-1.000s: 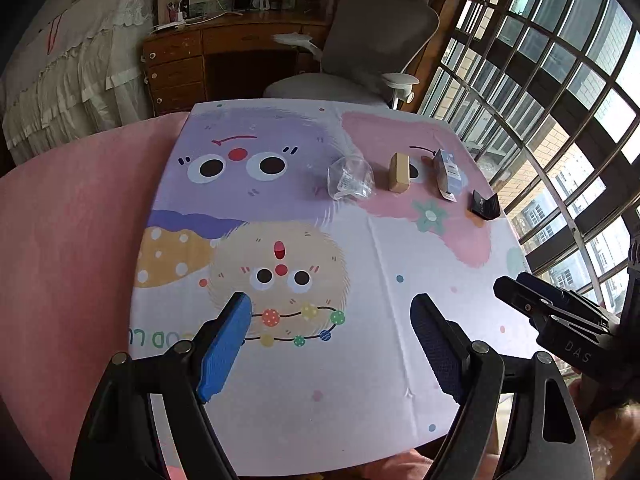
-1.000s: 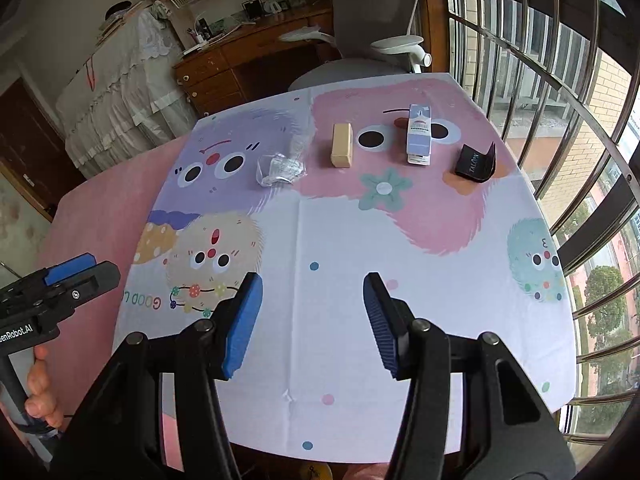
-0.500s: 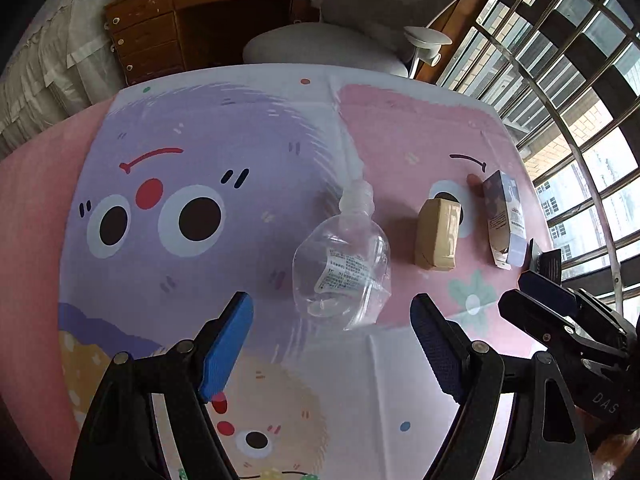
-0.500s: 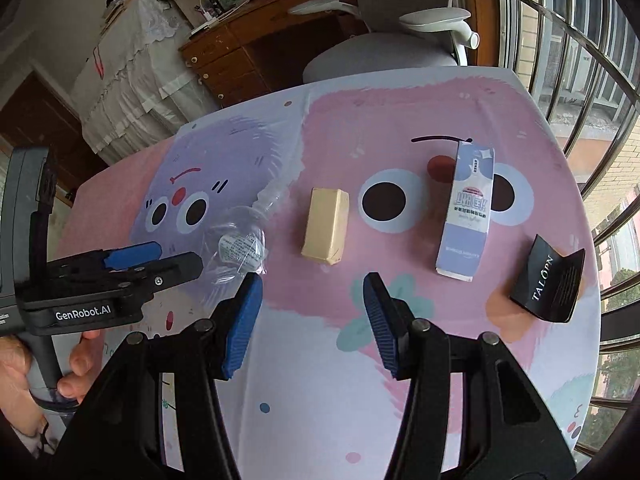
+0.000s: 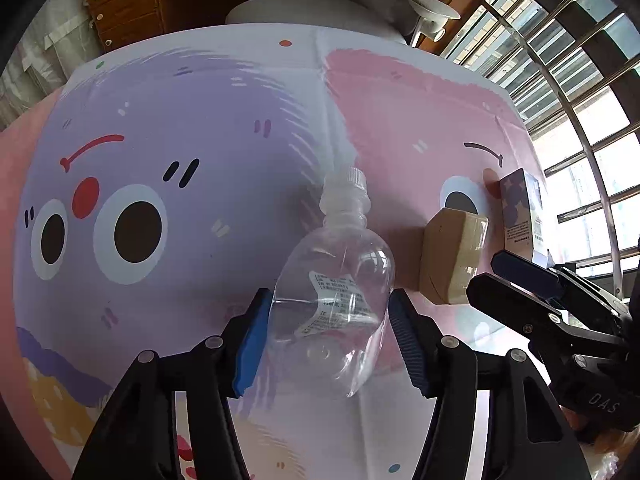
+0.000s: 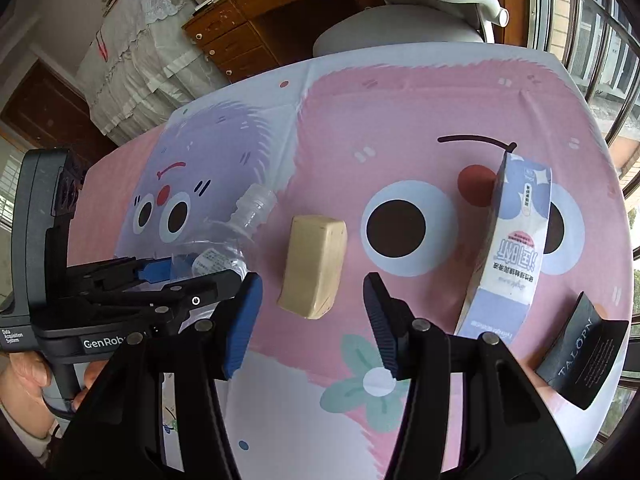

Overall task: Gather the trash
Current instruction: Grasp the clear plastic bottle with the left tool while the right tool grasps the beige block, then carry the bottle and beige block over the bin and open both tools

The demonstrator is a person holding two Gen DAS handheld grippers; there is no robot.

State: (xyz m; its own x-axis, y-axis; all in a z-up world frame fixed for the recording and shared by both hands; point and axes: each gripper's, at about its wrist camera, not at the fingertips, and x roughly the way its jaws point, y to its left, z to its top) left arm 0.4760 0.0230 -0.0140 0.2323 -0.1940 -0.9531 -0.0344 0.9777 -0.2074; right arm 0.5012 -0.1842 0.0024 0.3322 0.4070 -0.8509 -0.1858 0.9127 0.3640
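Note:
A clear empty plastic bottle (image 5: 332,280) lies on the cartoon tablecloth (image 5: 200,120), cap pointing away. My left gripper (image 5: 329,300) has its blue pads pressed against both sides of the bottle's body. A tan block-shaped packet (image 6: 314,266) lies to the right of the bottle (image 6: 224,248). My right gripper (image 6: 312,284) is open, its fingertips either side of the packet's near end without touching it. Further right lie a blue-and-white carton (image 6: 512,256) and a black folded card (image 6: 580,344). A hand (image 6: 24,372) holds the left tool.
A grey office chair (image 6: 400,28) stands behind the table's far edge, with a wooden desk (image 6: 248,20) beyond it. Barred windows (image 5: 580,80) run along the right. The right gripper (image 5: 560,312) sits close beside the left one, by the tan packet (image 5: 454,256) and carton (image 5: 522,216).
Both grippers moved forward and down toward the table. The left jaws narrowed onto the bottle. The right gripper came up to the tan packet with its jaws unchanged.

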